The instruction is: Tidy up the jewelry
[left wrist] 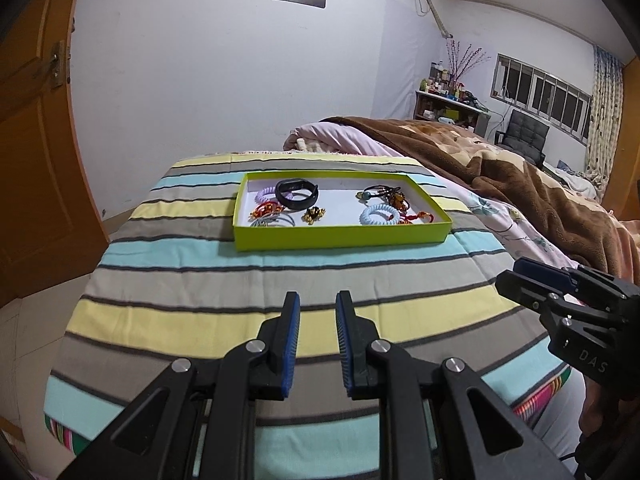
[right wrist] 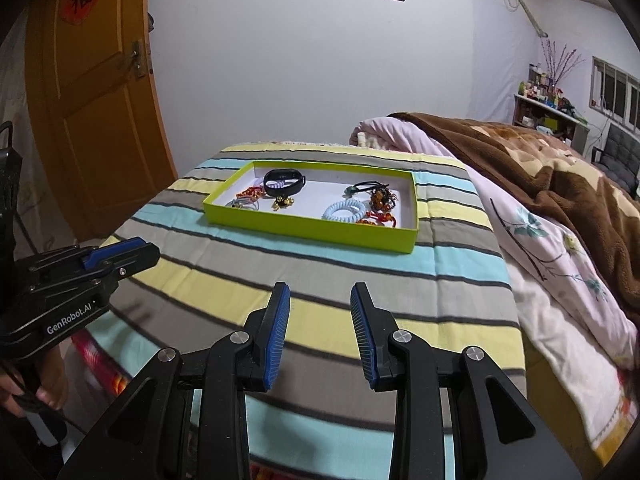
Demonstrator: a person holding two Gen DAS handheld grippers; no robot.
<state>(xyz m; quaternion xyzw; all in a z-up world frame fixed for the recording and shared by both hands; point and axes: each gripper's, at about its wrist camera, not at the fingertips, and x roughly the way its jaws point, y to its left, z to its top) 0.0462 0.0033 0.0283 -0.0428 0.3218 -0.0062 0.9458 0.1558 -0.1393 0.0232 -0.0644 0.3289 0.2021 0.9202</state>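
Observation:
A lime-green tray [left wrist: 340, 237] [right wrist: 304, 229] lies on the striped bedcover, ahead of both grippers. Inside are a black wristband [left wrist: 297, 194] [right wrist: 284, 182], a lilac coil tie [left wrist: 266, 193], a light-blue coil tie [left wrist: 379, 214] [right wrist: 344, 211], a gold charm [left wrist: 314, 215] [right wrist: 283, 202], red-and-gold bracelets [left wrist: 266, 211] [right wrist: 249, 192], silver bangles [left wrist: 274, 222] [right wrist: 242, 203], an amber bead piece [left wrist: 396, 199] [right wrist: 382, 197] and a red cord [left wrist: 418, 217] [right wrist: 378, 220]. My left gripper [left wrist: 318, 300] [right wrist: 132, 250] is open and empty, well short of the tray. My right gripper [right wrist: 320, 292] [left wrist: 516, 270] is open and empty too.
The striped cover [left wrist: 240, 276] [right wrist: 360, 276] drops off at its left and near edges. A pink quilt [right wrist: 540, 240] and brown blanket [left wrist: 520, 176] are heaped on the right. An orange door [right wrist: 92, 120] stands at the left; a shelf [left wrist: 452, 108] and chair [left wrist: 524, 136] are far right.

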